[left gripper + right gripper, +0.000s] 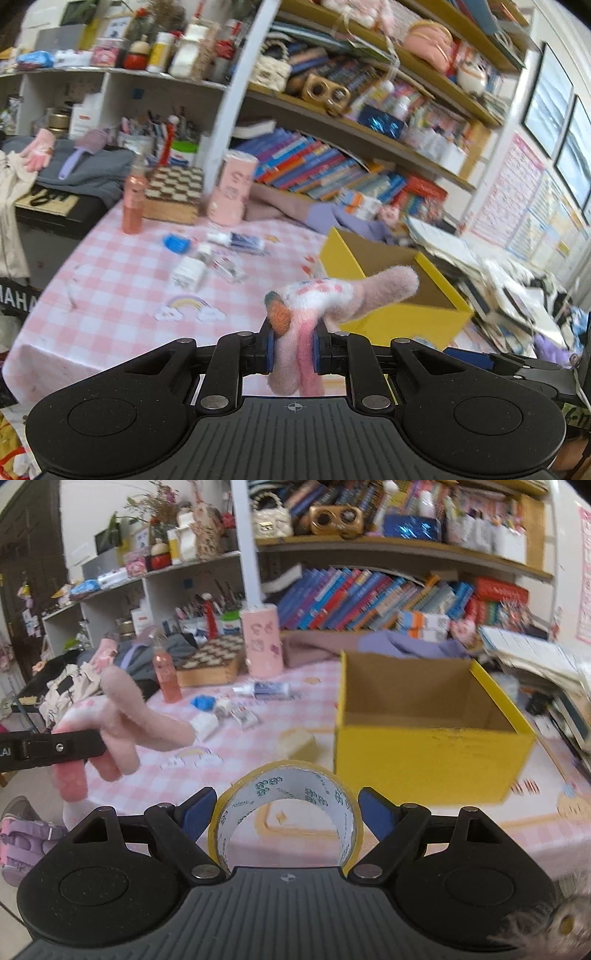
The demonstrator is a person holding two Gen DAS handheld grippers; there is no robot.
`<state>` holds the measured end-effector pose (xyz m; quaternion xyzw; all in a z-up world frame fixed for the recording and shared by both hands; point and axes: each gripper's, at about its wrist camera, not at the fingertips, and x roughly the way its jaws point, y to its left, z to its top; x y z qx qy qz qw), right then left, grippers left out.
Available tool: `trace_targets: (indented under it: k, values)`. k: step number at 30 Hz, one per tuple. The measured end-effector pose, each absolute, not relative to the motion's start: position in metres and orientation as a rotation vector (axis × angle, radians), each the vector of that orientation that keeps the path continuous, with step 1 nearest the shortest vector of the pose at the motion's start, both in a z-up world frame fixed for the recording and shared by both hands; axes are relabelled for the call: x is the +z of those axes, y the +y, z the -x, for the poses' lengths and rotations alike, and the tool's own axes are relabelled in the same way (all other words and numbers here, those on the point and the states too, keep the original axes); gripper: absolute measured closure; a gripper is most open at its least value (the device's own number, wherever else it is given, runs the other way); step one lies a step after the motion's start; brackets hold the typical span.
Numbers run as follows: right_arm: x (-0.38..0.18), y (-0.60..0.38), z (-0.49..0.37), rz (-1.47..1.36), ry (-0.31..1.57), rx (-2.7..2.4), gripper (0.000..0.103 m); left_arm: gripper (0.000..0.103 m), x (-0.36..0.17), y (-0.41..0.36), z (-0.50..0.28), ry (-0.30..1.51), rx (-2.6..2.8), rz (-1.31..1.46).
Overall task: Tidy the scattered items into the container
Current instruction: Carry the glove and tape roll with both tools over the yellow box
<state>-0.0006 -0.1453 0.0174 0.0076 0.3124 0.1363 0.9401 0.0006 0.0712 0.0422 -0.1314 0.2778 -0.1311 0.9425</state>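
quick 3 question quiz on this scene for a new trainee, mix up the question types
1. True or false: the left gripper has its jaws shut on a fluffy pink glove.
2. What does the right gripper carry between its jaws? A) a spray bottle B) a roll of tape C) a blue clip
3. Fill in: the yellow box on the checked tablecloth looks ____ inside, as far as the right wrist view shows.

Key: 1 true. 2 B, the roll of tape. 3 empty.
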Motion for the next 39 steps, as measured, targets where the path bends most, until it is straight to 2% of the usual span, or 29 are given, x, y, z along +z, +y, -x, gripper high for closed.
trace_targets:
  k: [15,39]
  values:
    - [0.006,-0.193,0.038,-0.053,0.726,0.127,0.020,0.086,0.027,0.018,0.002,0.641,-0.442,0.240]
    - [0.001,-0.239,0.036,-0.097,0.762,0.034,0.020,0.086,0.019,-0.042,-0.014,0.687,-0.570,0.188]
